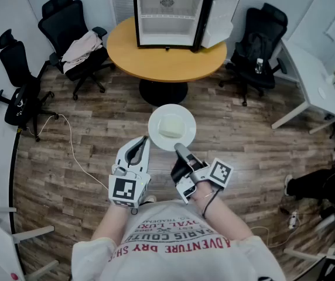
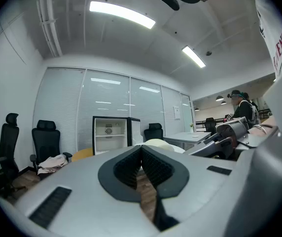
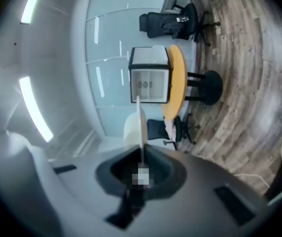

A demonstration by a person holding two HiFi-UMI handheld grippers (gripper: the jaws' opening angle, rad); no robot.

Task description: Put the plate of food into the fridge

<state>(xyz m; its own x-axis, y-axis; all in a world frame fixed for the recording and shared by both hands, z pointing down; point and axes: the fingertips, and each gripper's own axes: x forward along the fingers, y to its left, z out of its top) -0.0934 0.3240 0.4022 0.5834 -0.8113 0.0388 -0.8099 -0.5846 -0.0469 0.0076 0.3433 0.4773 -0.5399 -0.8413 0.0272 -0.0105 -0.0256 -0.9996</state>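
A white plate (image 1: 182, 134) with a pale block of food (image 1: 170, 126) hangs level over the wooden floor in the head view. My right gripper (image 1: 180, 149) is shut on its near rim. In the right gripper view the plate (image 3: 140, 125) shows edge-on between the jaws. My left gripper (image 1: 142, 142) floats just left of the plate, shut and empty; its pads (image 2: 148, 164) meet with nothing between them. The small fridge (image 1: 166, 17) stands on the round yellow table (image 1: 156, 60) ahead, with its door (image 1: 221, 17) swung open to the right and its inside bare.
Black office chairs (image 1: 74, 37) (image 1: 260, 45) flank the table, the left one with clothes on it. A white desk (image 1: 311, 78) stands at the right. A cable (image 1: 74, 151) trails over the floor at the left. A person's legs (image 1: 317, 186) are at the right edge.
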